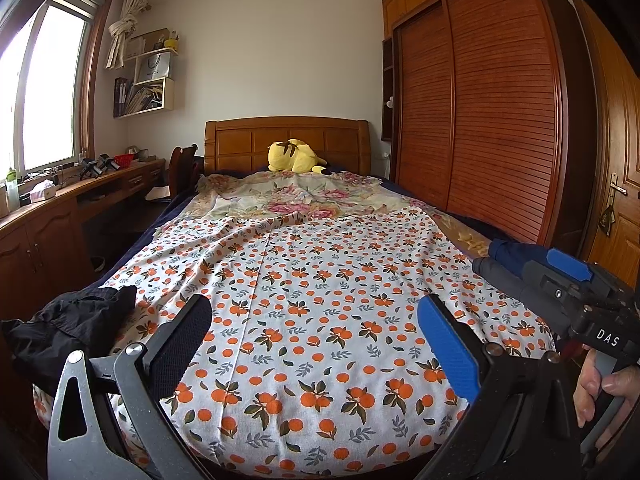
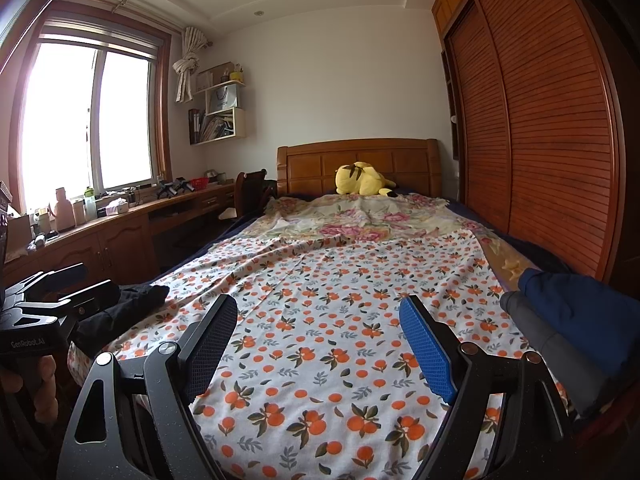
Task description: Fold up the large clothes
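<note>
A black garment [image 1: 76, 326] lies crumpled at the near left corner of the bed; it also shows in the right wrist view [image 2: 120, 308]. Folded blue and grey clothes [image 2: 568, 320] lie at the near right edge; they also show in the left wrist view [image 1: 508, 268]. My left gripper [image 1: 316, 340] is open and empty, held above the orange-print sheet [image 1: 312, 300]. My right gripper [image 2: 320, 340] is open and empty above the same sheet [image 2: 320, 320]. Each gripper appears at the edge of the other's view.
A yellow plush toy [image 1: 294, 156] lies by the wooden headboard [image 1: 240, 140]. A floral blanket [image 1: 296, 196] covers the far half of the bed. A desk [image 2: 120, 232] with clutter runs along the left under the window. A slatted wardrobe [image 1: 480, 120] stands on the right.
</note>
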Demonstrator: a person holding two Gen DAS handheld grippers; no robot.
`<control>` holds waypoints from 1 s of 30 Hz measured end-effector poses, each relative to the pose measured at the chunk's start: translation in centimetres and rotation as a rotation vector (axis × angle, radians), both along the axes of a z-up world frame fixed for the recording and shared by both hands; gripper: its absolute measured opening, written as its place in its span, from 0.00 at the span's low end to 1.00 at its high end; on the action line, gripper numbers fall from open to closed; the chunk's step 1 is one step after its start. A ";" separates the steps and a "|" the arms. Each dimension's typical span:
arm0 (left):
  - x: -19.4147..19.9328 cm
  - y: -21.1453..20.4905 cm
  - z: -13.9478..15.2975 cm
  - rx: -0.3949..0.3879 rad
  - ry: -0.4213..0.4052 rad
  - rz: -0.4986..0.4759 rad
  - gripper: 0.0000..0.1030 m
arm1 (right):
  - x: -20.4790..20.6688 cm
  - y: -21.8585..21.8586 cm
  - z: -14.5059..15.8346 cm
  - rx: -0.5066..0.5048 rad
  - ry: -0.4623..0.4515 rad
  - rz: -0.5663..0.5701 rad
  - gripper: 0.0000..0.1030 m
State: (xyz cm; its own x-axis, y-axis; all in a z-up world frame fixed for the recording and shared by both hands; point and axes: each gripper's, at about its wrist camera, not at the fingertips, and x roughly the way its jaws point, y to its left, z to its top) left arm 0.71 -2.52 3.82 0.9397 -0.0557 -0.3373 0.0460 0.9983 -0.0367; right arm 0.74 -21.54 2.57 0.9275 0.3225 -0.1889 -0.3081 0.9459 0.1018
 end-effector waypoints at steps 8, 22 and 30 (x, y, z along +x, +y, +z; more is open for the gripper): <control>-0.3 0.3 -0.4 0.001 0.003 0.000 1.00 | 0.1 -0.2 -0.1 -0.002 0.002 0.002 0.82; -0.4 0.8 -1.1 0.002 0.016 0.004 1.00 | 0.1 -0.4 -0.1 -0.001 0.008 0.005 0.82; -0.2 0.6 -1.0 0.002 0.017 0.005 1.00 | 0.2 -0.5 -0.1 -0.002 0.012 0.004 0.82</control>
State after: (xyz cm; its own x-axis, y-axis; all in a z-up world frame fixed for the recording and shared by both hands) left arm 0.52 -1.91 2.80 0.9340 -0.0507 -0.3536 0.0406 0.9985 -0.0359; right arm 0.91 -22.00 2.45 0.9239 0.3256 -0.2008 -0.3104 0.9449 0.1038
